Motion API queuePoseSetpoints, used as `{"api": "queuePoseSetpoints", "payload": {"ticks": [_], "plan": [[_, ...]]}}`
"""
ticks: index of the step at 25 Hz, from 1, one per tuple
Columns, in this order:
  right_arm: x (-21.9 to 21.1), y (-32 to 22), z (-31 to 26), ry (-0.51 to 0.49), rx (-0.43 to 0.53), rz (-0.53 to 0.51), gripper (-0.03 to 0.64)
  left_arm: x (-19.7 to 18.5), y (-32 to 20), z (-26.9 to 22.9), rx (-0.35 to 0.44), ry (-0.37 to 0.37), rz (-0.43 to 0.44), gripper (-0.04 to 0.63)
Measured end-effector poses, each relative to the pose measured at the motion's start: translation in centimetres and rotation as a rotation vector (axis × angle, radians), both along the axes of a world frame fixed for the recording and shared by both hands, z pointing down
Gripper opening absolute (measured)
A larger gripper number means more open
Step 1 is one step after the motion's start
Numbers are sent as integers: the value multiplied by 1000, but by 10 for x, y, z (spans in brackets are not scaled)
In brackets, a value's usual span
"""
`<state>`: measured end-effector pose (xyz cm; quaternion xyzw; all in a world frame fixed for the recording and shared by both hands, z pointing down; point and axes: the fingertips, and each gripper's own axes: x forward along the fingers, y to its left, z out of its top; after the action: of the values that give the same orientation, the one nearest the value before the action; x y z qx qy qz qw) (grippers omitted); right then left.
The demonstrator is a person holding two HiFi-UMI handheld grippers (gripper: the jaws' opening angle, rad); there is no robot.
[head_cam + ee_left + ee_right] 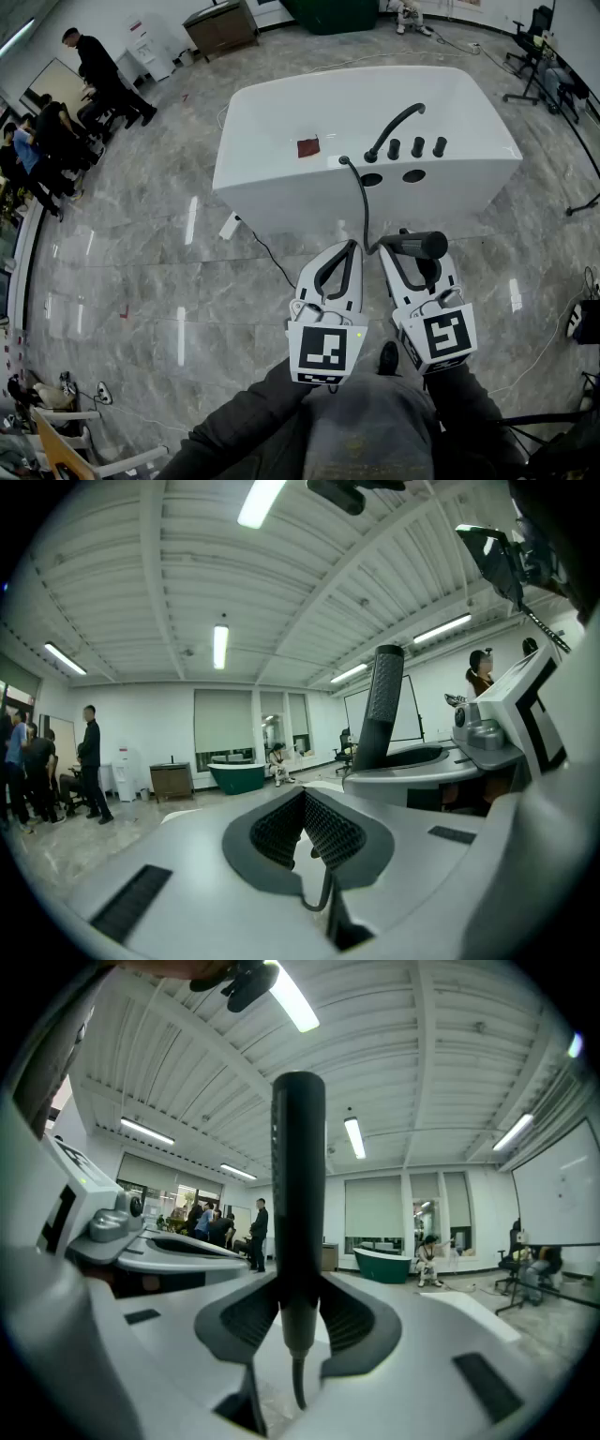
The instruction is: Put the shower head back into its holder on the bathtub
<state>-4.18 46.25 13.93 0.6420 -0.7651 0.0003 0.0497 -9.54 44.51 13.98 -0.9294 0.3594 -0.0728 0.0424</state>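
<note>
Here both level: right gripper (411,251) fingers clamp the shower head (298,1147), left gripper (352,246) fingers closed empty.

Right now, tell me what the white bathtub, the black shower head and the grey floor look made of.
White bathtub: glossy acrylic or enamel, judging by its smooth sheen. Black cylindrical shower head: matte black, plastic or coated metal; cannot tell which. Grey veined floor: polished marble-look tile, mirroring ceiling lights.

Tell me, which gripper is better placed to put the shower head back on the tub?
The right gripper: its jaws are shut on the shower head, just in front of the tub. The left gripper is shut on nothing.
</note>
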Motion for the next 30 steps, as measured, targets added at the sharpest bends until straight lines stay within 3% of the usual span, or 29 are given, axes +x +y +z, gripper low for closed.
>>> {"api": "queuePoseSetpoints", "payload": {"ticks": [17, 30], "plan": [[43, 6, -2, -8, 31, -28, 140, 34, 4, 15, -15, -42, -47, 3], [101, 15, -3, -31, 21, -104, 140, 55, -2, 27, -70, -81, -226, 3]]}}
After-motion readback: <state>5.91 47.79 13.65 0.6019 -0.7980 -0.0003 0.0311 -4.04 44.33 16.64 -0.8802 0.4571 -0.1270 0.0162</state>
